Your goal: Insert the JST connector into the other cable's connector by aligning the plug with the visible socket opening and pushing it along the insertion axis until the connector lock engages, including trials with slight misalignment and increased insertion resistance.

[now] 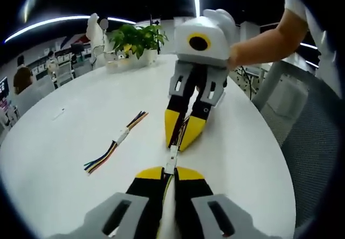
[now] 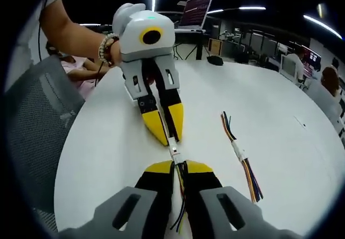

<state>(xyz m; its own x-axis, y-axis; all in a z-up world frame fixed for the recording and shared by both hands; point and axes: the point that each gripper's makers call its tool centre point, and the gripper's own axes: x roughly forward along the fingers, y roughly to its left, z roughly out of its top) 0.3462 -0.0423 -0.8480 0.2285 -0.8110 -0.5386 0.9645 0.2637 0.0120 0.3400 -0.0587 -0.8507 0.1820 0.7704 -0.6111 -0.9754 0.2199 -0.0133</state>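
On a round white table [image 1: 64, 174], my left gripper [image 1: 170, 172] is shut on a multicoloured wire cable whose white JST connector [image 1: 171, 161] pokes out past its yellow tips. Facing it tip to tip, my right gripper [image 1: 182, 138] is shut on the other cable. In the right gripper view, my right gripper [image 2: 179, 167] holds dark wires, and the white connector [image 2: 173, 152] spans the small gap to my left gripper [image 2: 166, 132]. I cannot tell how deep the plug sits in the socket.
A second joined cable pair [image 1: 121, 136] [image 2: 240, 155] lies loose on the table beside the grippers. A potted plant [image 1: 137, 39] stands at the far edge. A grey mesh chair [image 2: 32, 115] is close to the table rim, and a laptop [image 2: 197, 7] stands beyond.
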